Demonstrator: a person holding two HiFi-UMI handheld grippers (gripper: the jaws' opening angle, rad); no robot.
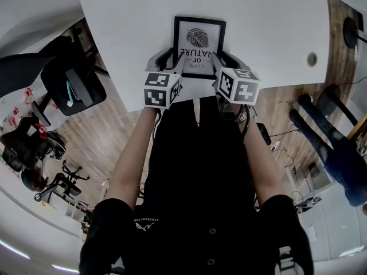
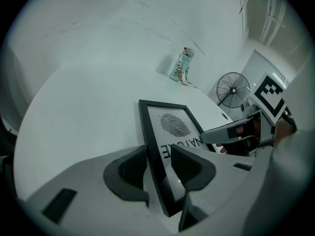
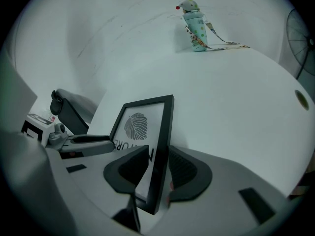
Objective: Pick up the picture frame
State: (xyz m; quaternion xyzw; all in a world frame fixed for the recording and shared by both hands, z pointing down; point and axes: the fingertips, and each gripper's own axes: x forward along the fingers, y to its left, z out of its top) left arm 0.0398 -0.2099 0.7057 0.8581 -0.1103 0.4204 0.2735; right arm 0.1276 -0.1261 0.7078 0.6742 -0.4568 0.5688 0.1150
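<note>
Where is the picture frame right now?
Head view, centre: the picture frame is at the near edge of the table, its left rail between the jaws of the left gripper and its right rail between those of the right gripper.

The person wears a black short-sleeved top with dark round buttons down the front and a small white logo on the chest. A watch with a metal band sits on the right wrist.

The left gripper and the right gripper both have smooth, pale grey moulded shells with rounded shoulders. Each jaw ends in a black rubber pad that is curved, and the inner face looks ribbed. A dark rectangular slot is cut into the shell on either side.

Each gripper carries a white cube printed with bold black square markers.
</note>
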